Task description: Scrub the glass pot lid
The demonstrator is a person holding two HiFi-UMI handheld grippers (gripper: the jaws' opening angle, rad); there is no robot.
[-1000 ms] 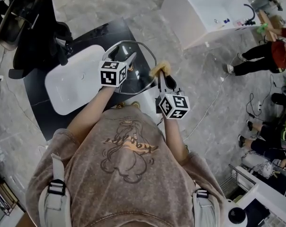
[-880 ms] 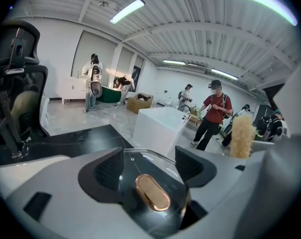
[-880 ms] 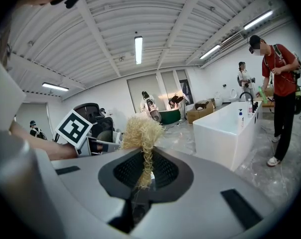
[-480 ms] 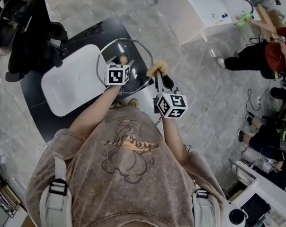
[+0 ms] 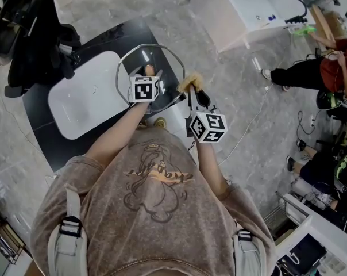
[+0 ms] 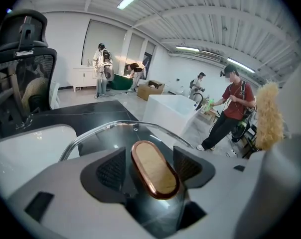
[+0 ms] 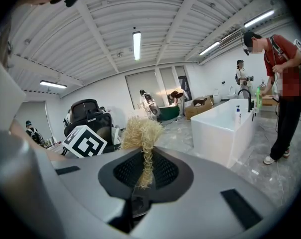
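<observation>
The glass pot lid (image 5: 127, 59) with its metal rim lies over the near end of the black counter, partly past its edge. Its oval wooden knob (image 6: 154, 168) with a copper rim stands between the jaws of my left gripper (image 5: 147, 75). The jaws are closing; a thin gap still shows between the pads (image 6: 111, 169) and the knob. Through the glass (image 6: 118, 136) the counter shows. My right gripper (image 5: 195, 98) hangs just right of the lid, shut on a straw-coloured scrub brush (image 7: 141, 133), whose tuft (image 5: 192, 84) sits by the lid's right rim.
A white sink basin (image 5: 84, 96) is set in the black counter (image 5: 44, 137) left of the lid. A black office chair (image 5: 41, 33) stands behind it. A white tub (image 5: 248, 10) is at the far right, with people (image 5: 323, 68) and cables on the floor nearby.
My left gripper has shifted from the lid's left side to over its centre, round the knob. The right gripper with the brush has hardly moved.
</observation>
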